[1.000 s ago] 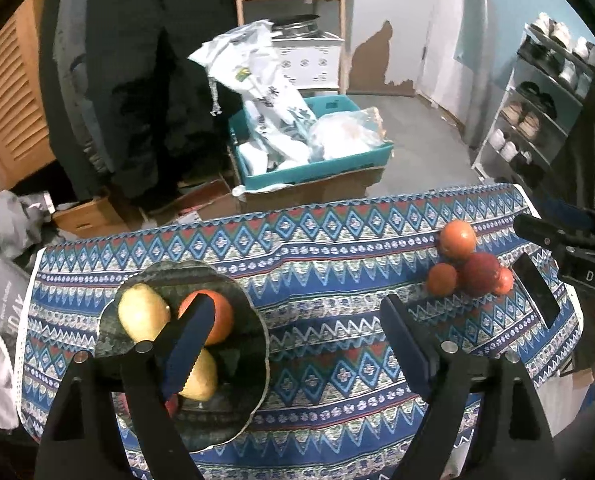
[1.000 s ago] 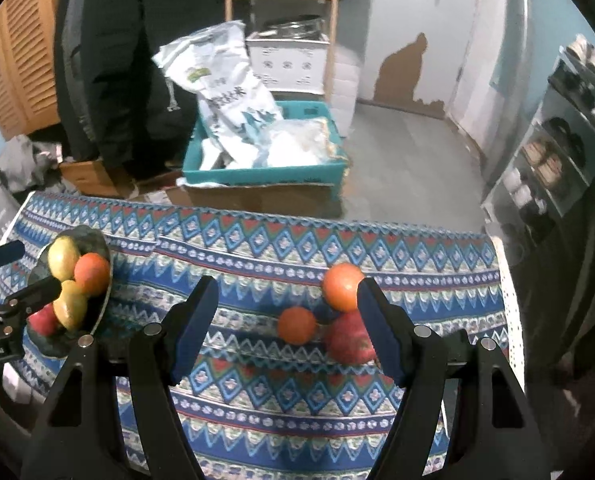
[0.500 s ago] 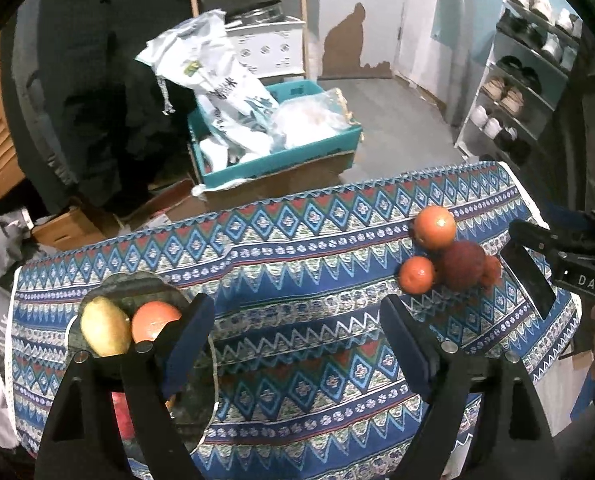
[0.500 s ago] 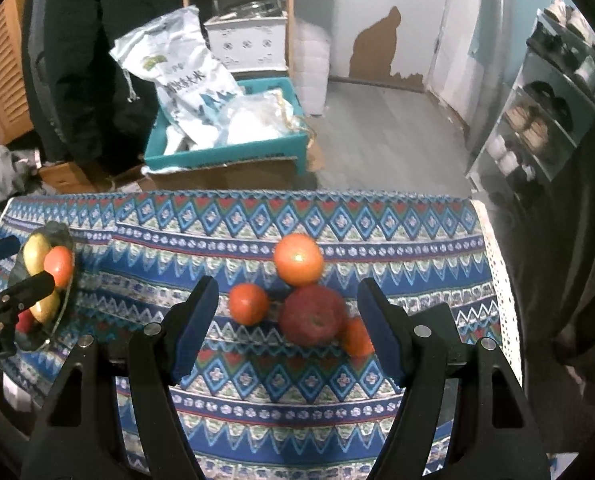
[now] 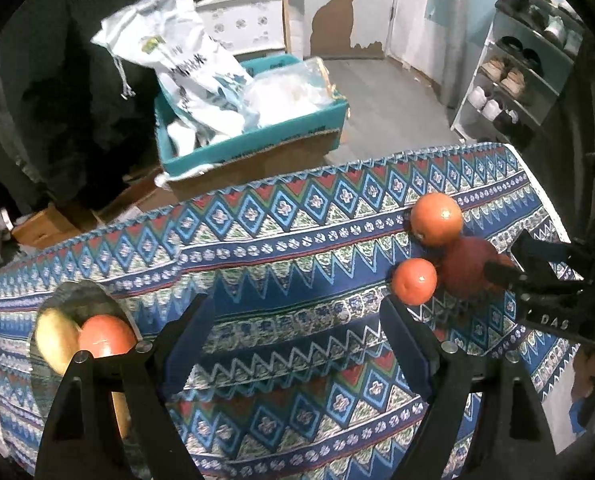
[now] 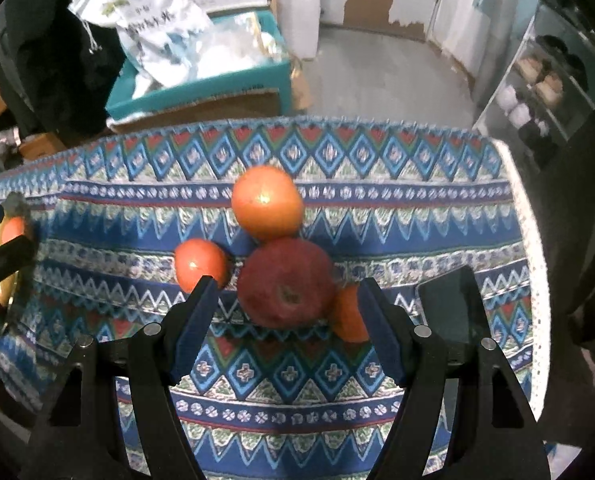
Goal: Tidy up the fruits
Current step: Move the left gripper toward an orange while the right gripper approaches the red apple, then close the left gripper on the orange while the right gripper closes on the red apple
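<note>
The dark red apple (image 6: 285, 284), wedged among three oranges on the patterned cloth (image 6: 377, 208), is framed just ahead of the spread-wide right gripper (image 6: 287, 312), while the equally released left gripper (image 5: 297, 344) is held farther off.

a blue tablecloth (image 6: 377, 208) patterned with red, green and white zigzags and diamonds carries a dark red apple (image 6: 285, 284) among three orange fruits (image 6: 267, 202), while a yellow fruit (image 5: 55, 340) and an orange one (image 5: 105, 336) sit in a dark plate (image 5: 77, 292), beyond a teal box (image 5: 253, 140).
</note>
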